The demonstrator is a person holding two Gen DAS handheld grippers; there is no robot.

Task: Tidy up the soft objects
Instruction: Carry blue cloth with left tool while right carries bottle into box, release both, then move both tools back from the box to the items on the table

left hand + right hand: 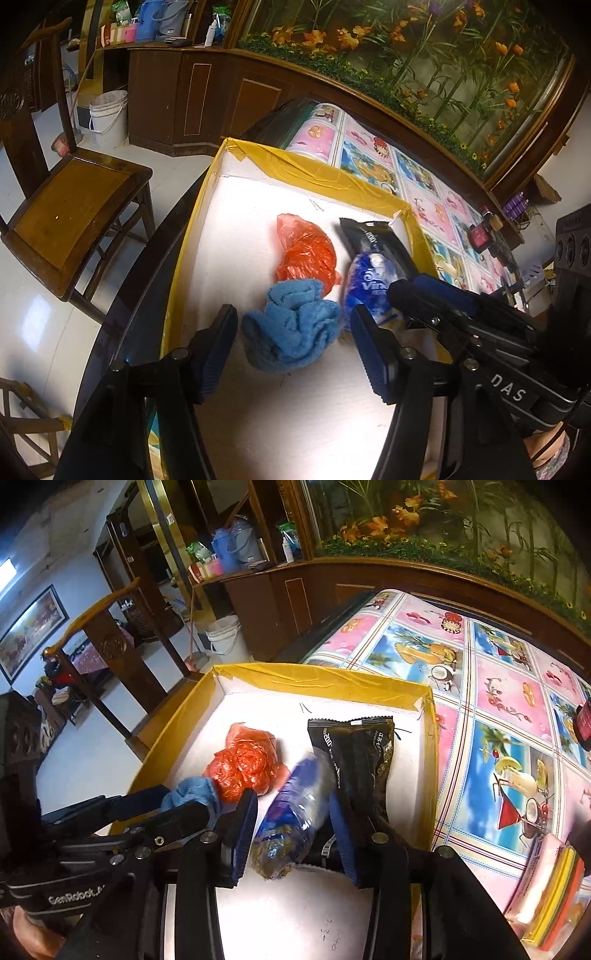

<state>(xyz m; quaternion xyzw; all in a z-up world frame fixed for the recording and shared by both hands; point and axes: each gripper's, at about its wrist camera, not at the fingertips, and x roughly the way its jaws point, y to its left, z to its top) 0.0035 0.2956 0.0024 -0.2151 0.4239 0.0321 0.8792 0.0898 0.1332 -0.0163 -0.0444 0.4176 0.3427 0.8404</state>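
- Now the left tool (293, 349) is spreading wide around the blue towel (295, 325) in the yellow-rimmed box (317, 173).
- Right tool (291, 834) is straddling, open, the blue tissue pack (295, 808), black packet (362, 753) at one o'clock, orange bag (245, 766) at eleven.
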